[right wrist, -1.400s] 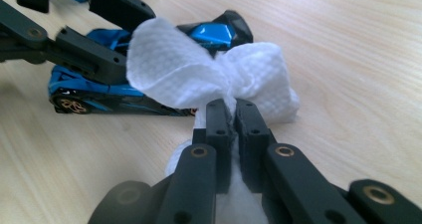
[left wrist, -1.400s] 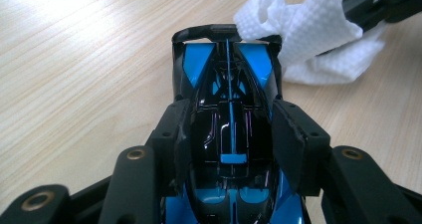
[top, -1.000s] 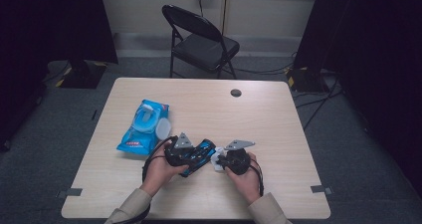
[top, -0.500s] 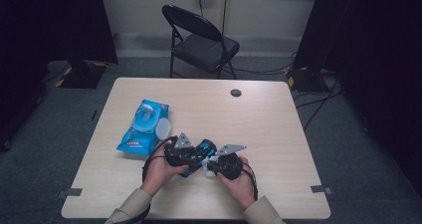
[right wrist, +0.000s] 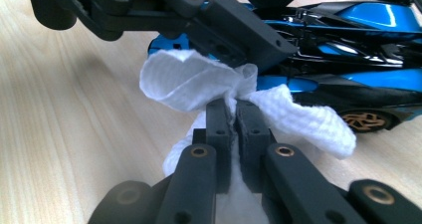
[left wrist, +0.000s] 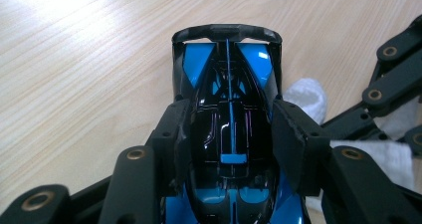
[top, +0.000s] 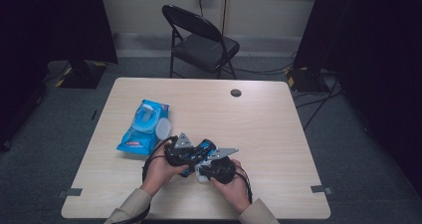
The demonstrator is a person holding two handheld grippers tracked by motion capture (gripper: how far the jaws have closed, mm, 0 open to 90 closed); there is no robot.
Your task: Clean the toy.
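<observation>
Both hands low over the near half of the table (top: 278, 134), forearms entering from the near edge, grippers angled inward and nearly touching.

Left gripper (top: 191, 153) — held level, jaws pointing toward the right gripper, closed on the car (top: 201, 152). Left gripper view: pads clamped on both flanks of the car (left wrist: 231, 129) at mid-body, black-and-blue roof between them, dark wing at the far end, car lying along the jaw axis above the tabletop (left wrist: 79, 69).

Right gripper (top: 206, 167) — just beside the car on its near side, jaws fully closed on the wipe (top: 200, 173). Right gripper view: wipe (right wrist: 199, 82) pinched at its middle, two white folds spreading to either side of the jaw tips, the upper fold touching the left gripper's pad and the car's side (right wrist: 348, 50).

Seen in the right gripper view alone: car side-on, a bronze-spoked wheel (right wrist: 366, 119) near the tabletop. Whether the wheel rests on the table cannot be told.

Seen in the high view alone: blue pack (top: 144, 127) left of the car and farther back, well apart from it, white lid on top; folding chair (top: 204, 42) beyond the far edge.
</observation>
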